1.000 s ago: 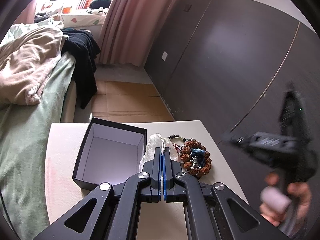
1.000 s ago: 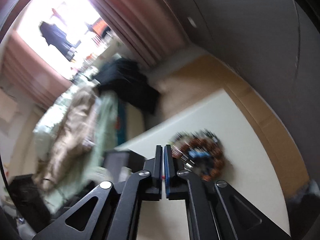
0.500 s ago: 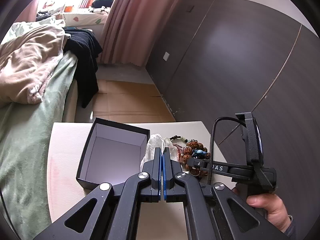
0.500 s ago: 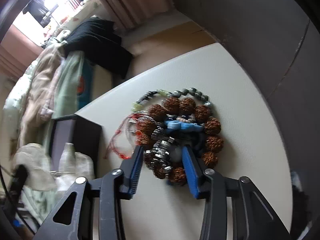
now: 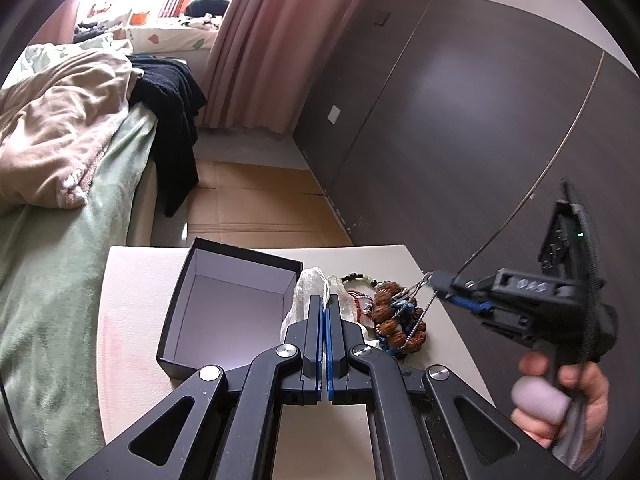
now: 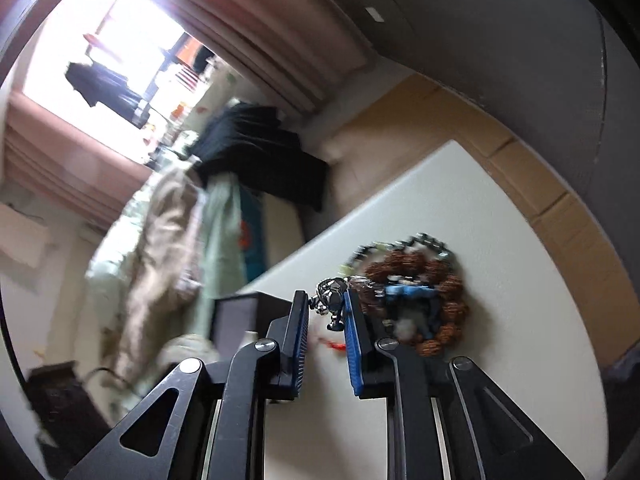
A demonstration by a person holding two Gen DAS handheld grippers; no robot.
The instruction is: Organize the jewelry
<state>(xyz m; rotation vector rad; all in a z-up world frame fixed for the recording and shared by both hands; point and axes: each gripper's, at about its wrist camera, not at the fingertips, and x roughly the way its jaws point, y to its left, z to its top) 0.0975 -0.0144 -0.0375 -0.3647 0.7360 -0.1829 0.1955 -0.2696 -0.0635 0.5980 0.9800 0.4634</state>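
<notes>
An open black box (image 5: 236,300) with a pale inside stands on the white table (image 5: 132,320). A pile of jewelry (image 5: 394,316) with brown bead bracelets lies to its right; it also shows in the right wrist view (image 6: 424,300). My left gripper (image 5: 323,312) is shut and empty, hovering near a crumpled clear plastic bag (image 5: 316,292). My right gripper (image 6: 327,308) is shut on a silver chain (image 6: 331,298) and lifts it off the pile; in the left wrist view the chain (image 5: 420,300) hangs from its tips (image 5: 442,282).
A bed (image 5: 60,184) with green and beige blankets lies to the left of the table. A dark wardrobe wall (image 5: 460,120) stands on the right. Cardboard (image 5: 256,208) covers the floor beyond the table. The right wrist view is blurred by motion.
My right gripper closed on the silver chain in the pile and has risen, pulling it up. My left gripper has stayed shut in place.
</notes>
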